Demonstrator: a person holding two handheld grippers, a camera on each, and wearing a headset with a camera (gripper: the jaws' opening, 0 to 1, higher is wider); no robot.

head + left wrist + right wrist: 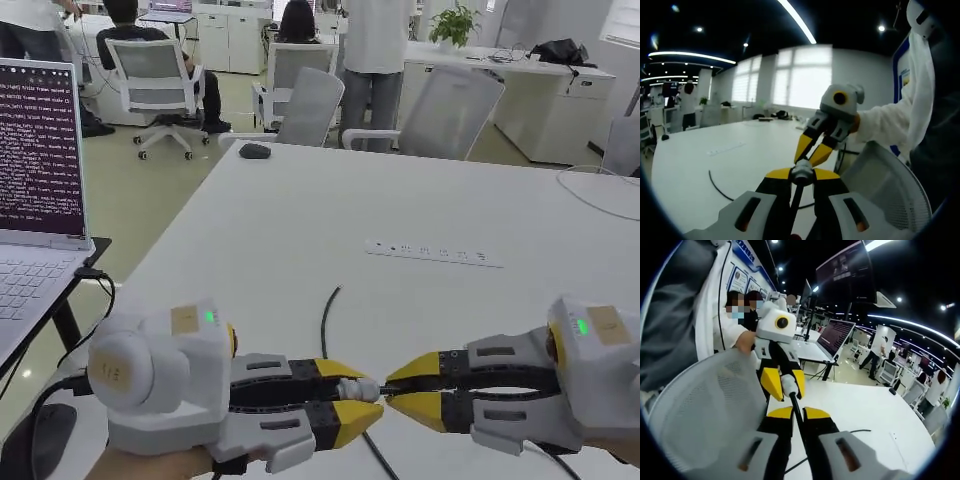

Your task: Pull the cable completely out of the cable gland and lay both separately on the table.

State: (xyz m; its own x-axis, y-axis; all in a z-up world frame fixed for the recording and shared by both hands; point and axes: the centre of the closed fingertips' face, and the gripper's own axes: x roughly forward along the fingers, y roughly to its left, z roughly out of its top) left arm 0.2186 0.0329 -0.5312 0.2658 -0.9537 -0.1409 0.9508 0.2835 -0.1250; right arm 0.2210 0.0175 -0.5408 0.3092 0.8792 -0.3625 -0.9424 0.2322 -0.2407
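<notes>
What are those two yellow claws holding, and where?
The left gripper clamps the cable gland by its body; the right gripper pinches the black cable right beside the gland.

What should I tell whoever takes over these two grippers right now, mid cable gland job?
Left gripper: shut on the cable gland.
Right gripper: shut on the black cable right beside the gland, tip to tip with the left.
The cable runs through the gland; its slack lies on the white table.
Done: both parts gripped.
Left: pull the cable fully out, then lay gland and cable apart on the table.
</notes>
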